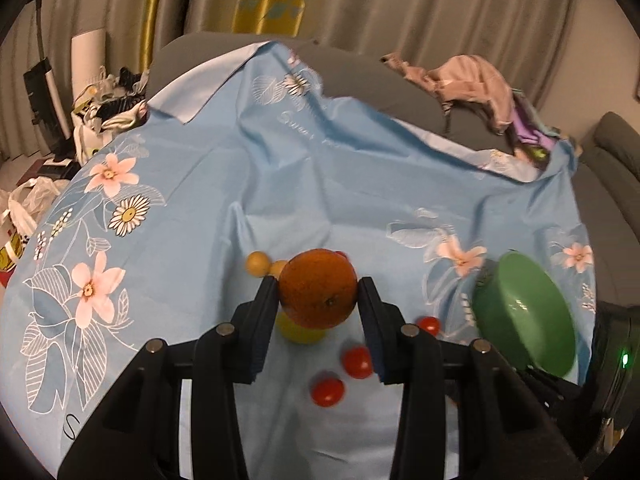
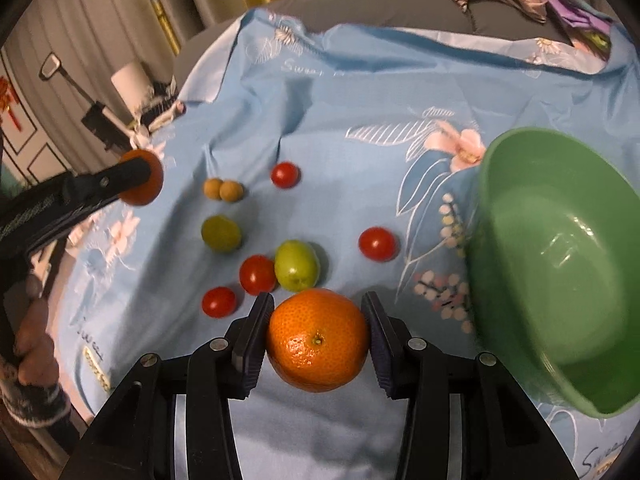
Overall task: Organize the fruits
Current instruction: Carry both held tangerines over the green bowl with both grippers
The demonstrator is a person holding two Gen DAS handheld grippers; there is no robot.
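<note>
I am holding one orange point(image 1: 318, 288) in the left gripper point(image 1: 319, 294) and a second orange point(image 2: 317, 340) in the right gripper point(image 2: 318, 330), jaws closing snugly on each. Both are hanging above the blue floral sheet point(image 2: 320, 100). Next, I judge, carrying them to the green bowl point(image 2: 560, 260) near the sheet's right edge. Cherry tomatoes point(image 2: 378, 244) and green fruits point(image 2: 296, 266) are lying loose below.

Both grippers point(image 1: 319, 294) point(image 2: 318, 324) clamped, raised.

A wrinkled blue floral cloth point(image 1: 280, 184) drapes a grey sofa point(image 1: 360, 68), where pink clothes point(image 1: 468, 80) lie heaped. Behind hang grey curtains point(image 1: 440, 4); bags and clutter point(image 1: 108, 108) crowd the floor at left.
</note>
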